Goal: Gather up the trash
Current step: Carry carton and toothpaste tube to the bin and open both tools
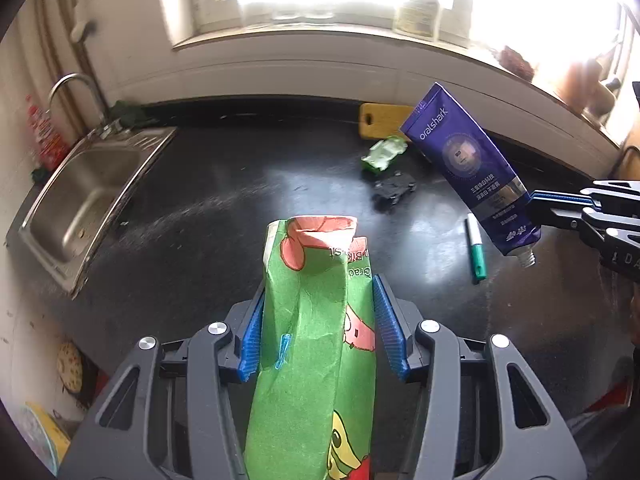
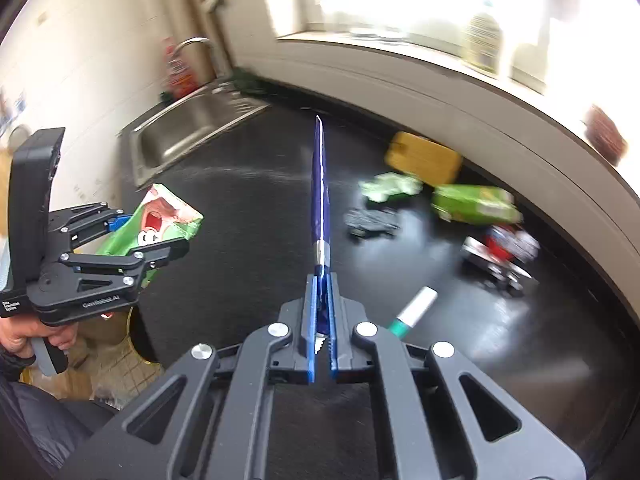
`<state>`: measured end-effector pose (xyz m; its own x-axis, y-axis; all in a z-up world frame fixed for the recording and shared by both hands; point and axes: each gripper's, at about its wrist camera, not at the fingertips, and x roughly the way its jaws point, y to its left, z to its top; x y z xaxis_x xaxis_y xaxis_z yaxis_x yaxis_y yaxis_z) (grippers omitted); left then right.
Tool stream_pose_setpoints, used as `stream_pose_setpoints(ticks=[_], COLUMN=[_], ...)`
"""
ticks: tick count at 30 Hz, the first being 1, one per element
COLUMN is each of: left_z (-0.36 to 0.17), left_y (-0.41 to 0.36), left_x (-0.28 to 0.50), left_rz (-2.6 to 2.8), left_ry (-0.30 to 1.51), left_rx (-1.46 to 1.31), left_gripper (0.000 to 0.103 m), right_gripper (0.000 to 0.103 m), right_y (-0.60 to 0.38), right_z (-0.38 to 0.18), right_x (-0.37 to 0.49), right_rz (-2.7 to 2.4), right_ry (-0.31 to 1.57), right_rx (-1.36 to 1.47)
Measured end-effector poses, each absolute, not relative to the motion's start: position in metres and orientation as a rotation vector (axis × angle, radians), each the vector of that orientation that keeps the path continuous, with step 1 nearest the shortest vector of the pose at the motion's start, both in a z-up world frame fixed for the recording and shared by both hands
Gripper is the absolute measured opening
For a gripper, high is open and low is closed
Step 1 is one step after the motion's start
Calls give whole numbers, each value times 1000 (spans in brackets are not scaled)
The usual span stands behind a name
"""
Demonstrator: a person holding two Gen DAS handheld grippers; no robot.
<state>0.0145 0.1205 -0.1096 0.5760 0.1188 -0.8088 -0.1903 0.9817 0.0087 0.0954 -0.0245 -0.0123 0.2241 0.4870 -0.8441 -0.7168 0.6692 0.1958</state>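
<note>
The left gripper (image 1: 318, 332) is clamping a crumpled green paper bag (image 1: 316, 320); the right gripper (image 2: 322, 320) is pinching a flat purple toothpaste tube (image 1: 472, 168) near its neck, which risks slipping loose.

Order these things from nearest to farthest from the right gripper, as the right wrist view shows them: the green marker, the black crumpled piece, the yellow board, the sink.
From the right gripper:
1. Green marker, on the counter just to its right.
2. Black crumpled piece, ahead, slightly right.
3. Yellow board, farther back, by the wall.
4. Sink, far left corner.

Purple toothpaste tube (image 1: 468, 164), green cartoon-printed bag (image 1: 316, 344)
</note>
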Motion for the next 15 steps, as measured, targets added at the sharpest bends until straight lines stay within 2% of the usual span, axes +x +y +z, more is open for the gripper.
stream_pose_setpoints(ticks=[15], left_z=[-130], left_y=[258], left_x=[-172], left_rz=[711], left_ry=[966], left_rx=[-364], left_gripper=[49], right_gripper=[6], right_y=[206], right_z=[-1], right_x=[-37], right_rz=[1457], right_ry=[1003], right_rx=[-489])
